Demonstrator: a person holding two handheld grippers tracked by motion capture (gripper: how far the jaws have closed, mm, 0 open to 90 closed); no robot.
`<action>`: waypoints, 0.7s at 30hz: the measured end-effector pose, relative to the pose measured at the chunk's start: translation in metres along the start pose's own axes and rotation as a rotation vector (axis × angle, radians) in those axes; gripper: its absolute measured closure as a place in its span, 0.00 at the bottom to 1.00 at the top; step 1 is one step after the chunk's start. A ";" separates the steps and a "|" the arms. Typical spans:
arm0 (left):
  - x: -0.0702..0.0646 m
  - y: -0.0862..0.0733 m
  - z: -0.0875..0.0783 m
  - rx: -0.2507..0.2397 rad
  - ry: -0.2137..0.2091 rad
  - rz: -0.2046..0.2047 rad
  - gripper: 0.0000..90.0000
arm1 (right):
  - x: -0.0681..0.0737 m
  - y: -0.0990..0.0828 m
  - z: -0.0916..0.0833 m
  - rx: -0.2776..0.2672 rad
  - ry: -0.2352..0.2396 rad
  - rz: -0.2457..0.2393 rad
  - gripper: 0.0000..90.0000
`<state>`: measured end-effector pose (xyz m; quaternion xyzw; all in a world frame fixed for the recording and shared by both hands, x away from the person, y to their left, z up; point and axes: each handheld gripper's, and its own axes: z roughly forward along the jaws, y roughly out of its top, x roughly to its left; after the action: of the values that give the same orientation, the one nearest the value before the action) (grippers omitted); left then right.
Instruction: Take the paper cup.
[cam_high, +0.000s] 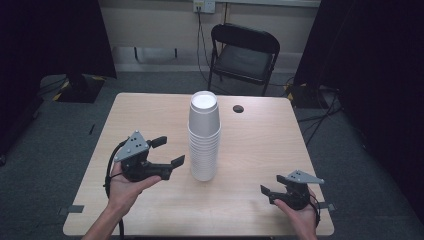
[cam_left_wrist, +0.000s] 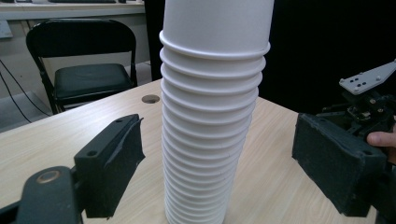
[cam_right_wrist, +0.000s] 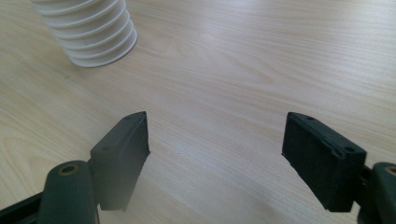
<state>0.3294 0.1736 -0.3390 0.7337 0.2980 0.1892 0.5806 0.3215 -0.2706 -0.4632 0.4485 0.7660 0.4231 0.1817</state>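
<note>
A tall stack of white paper cups (cam_high: 204, 135) stands upside down in the middle of the wooden table (cam_high: 150, 110). My left gripper (cam_high: 169, 151), held in a hand, is open just left of the stack and points at it. In the left gripper view the stack (cam_left_wrist: 212, 116) rises between and just beyond the two wide-apart jaws of that gripper (cam_left_wrist: 219, 154), which do not touch it. My right gripper (cam_high: 272, 186) rests open near the table's front right corner, apart from the stack. Its jaws (cam_right_wrist: 217, 140) hover over bare wood, with the stack's base (cam_right_wrist: 91, 32) at the upper left.
A small round hole (cam_high: 238, 108) lies in the tabletop behind the stack. A black folding chair (cam_high: 244, 55) stands beyond the far edge. Dark curtains flank the room and cables run on the floor. The other gripper (cam_left_wrist: 369, 107) appears at the right of the left gripper view.
</note>
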 end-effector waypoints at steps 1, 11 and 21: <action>0.000 0.001 0.000 -0.005 0.001 0.005 0.18 | 0.000 0.000 0.000 -0.001 0.001 -0.001 0.25; 0.002 0.017 0.011 -0.039 -0.015 0.031 0.18 | 0.004 0.001 0.002 0.004 0.005 -0.031 0.24; 0.003 0.042 0.025 -0.110 -0.023 0.010 0.17 | 0.002 0.000 0.002 0.007 0.005 -0.010 0.24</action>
<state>0.3565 0.1508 -0.3051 0.7041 0.2768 0.1998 0.6226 0.3218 -0.2675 -0.4643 0.4442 0.7702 0.4207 0.1803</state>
